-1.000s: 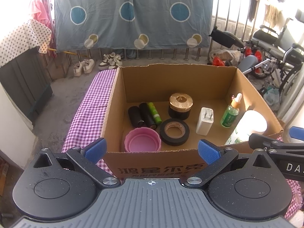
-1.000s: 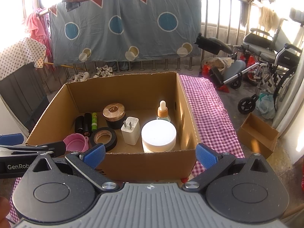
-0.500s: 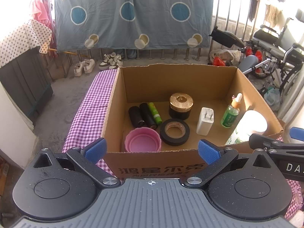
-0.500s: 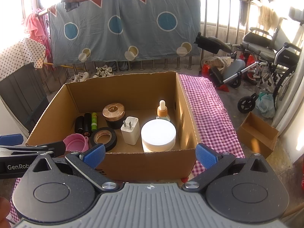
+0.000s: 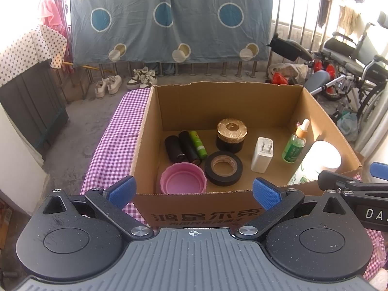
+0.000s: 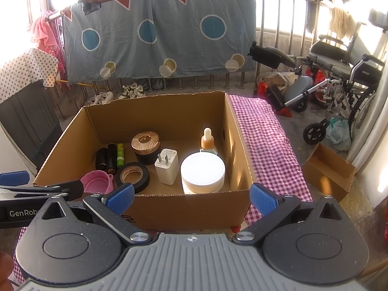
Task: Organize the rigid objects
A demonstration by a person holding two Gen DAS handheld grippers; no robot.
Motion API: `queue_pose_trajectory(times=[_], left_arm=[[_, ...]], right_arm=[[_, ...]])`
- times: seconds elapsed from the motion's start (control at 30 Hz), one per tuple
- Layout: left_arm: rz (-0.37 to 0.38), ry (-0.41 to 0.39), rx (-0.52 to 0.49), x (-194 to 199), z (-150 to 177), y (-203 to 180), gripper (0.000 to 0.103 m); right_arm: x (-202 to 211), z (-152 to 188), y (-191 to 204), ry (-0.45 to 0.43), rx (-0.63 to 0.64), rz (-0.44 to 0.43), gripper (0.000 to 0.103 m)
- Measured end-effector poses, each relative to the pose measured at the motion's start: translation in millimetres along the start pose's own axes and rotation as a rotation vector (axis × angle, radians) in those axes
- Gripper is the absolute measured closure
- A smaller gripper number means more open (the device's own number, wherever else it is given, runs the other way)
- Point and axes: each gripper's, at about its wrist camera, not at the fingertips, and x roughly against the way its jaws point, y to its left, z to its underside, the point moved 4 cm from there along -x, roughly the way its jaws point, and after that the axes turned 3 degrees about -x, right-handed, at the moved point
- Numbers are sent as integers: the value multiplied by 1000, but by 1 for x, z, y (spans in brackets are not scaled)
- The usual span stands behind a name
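Cardboard forms the open box (image 5: 155, 121) in which all the rigid objects are contained: a pink cap (image 5: 182, 179) and a black tape roll (image 5: 223, 168) near the front wall, three small cylinders (image 5: 185, 145) laid side by side behind them, a gold-lidded jar (image 5: 231, 134) toward the back, a white charger (image 5: 262, 154) standing upright, a green dropper bottle (image 5: 295, 144) and a white round container (image 6: 202, 172) along the right wall. The box rests on a checked cloth (image 6: 264, 140).

The left gripper (image 5: 192, 191) and the right gripper (image 6: 191, 197) are both held spread wide and empty, outside the front wall. No loose item is seen on the cloth, so the sorting is judged largely complete.

If an item is to be repositioned, entry should be made from above, clear of the front wall. Upright items, notably the dropper bottle and charger, are judged easily toppled and should be approached slowly, with one tool inside the box at a time.
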Motion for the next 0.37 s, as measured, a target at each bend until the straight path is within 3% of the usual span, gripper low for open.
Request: queue_pose_trajectory(times=[0.37], left_arm=[[-3,5,5,2,3,-1,1]], right_arm=[[1,2,1,8,-6,0,0]])
